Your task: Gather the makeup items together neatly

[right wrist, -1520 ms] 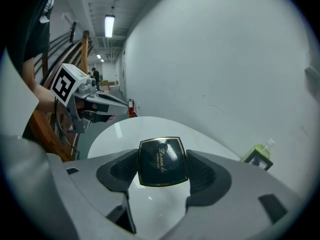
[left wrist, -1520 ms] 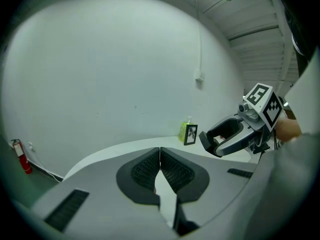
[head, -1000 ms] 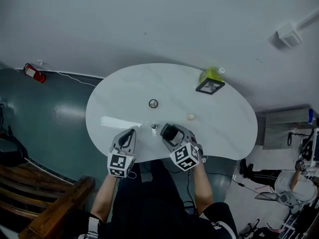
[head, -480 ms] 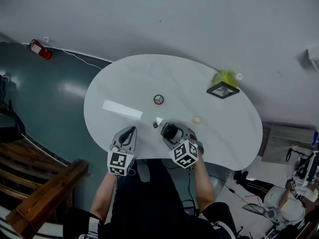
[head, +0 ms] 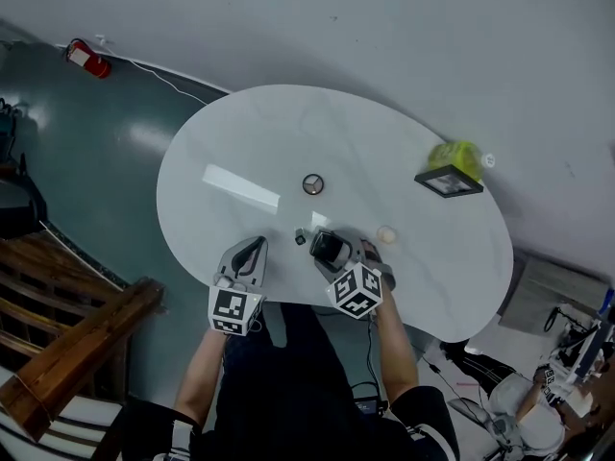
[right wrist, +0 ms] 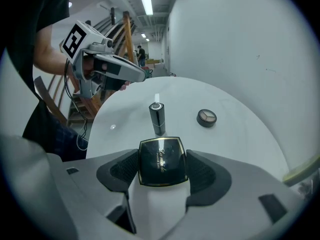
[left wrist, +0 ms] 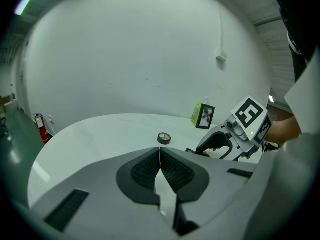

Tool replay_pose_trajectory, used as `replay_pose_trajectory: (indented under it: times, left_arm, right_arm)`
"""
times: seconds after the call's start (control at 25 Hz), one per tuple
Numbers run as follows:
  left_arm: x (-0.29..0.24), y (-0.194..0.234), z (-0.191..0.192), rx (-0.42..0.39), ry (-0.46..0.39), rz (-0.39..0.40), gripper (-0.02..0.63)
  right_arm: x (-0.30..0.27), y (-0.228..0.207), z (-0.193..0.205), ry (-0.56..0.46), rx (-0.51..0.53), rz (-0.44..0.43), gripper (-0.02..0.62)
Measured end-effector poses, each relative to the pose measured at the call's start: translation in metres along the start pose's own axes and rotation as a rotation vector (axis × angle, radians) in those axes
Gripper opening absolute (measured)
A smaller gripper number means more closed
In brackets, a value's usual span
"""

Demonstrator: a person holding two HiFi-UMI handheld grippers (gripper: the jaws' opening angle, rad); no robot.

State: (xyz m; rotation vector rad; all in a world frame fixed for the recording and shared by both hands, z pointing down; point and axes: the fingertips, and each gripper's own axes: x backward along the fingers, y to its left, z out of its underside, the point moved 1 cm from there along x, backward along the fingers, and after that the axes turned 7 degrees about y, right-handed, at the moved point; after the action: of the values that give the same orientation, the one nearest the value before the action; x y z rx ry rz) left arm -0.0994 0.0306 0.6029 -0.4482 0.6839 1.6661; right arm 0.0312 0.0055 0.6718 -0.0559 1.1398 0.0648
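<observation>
White kidney-shaped table (head: 250, 133) — its far and left stretches are bare, open room there. Both grippers sit at the near edge. Left gripper (head: 252, 251): jaws pressed together, nothing between. Right gripper (head: 332, 248): jaws pinching a black square compact (right wrist: 161, 161), gold script on lid, not legible. Picture frame (head: 449, 181) by the far right edge. Black lipstick tube (right wrist: 157, 118) upright just ahead of the compact; round eyeshadow pot (right wrist: 206, 117) further in, apart.

White wall (head: 384, 27), teal floor (head: 86, 152), wooden stairs (head: 86, 353) left, white curved table (head: 240, 142).
</observation>
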Motion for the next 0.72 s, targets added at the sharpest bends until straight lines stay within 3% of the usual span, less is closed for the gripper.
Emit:
replay_pose_trajectory:
  times: [0.72]
  left_arm:
    - [-0.014,0.010,0.014,0.074,0.013,-0.058,0.020]
  right_arm:
    - [-0.021,-0.006,0.004,0.069,0.152,-0.078,0.298]
